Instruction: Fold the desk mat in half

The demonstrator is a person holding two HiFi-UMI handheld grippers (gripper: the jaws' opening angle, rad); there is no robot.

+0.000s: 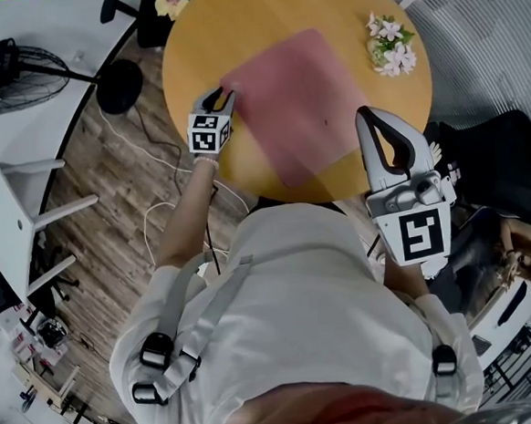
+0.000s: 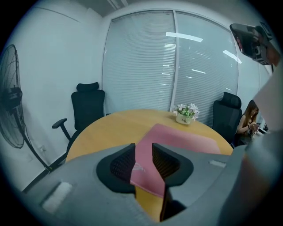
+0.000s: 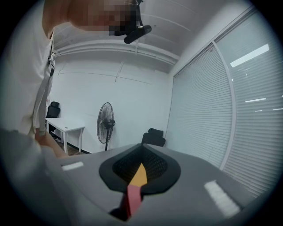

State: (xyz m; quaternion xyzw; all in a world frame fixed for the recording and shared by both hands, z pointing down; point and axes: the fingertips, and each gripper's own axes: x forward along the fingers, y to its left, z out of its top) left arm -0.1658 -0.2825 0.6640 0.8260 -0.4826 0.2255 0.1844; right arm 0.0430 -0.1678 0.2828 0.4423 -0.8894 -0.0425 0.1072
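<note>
Head view: one desk mat [image 1: 298, 103] flat on one round table [image 1: 233, 26], bare wood at 11 o'clock, one flower pot [image 1: 390, 46] at 2; left gripper [image 1: 224, 95], jaws apart, at its 9 o'clock corner; right gripper [image 1: 368, 116] closed, empty, at 5.

You're in a white-walled [image 2: 53, 66] office: round wooden table [image 1: 233, 26] on plank floor [image 1: 110, 210], black office chairs [image 2: 88, 108] around it. Closed blinds [image 2: 141, 62] cover the glass — ceiling lights reflect there. Standing fan [image 1: 8, 76] and white desk [image 1: 27, 207] to your left.
</note>
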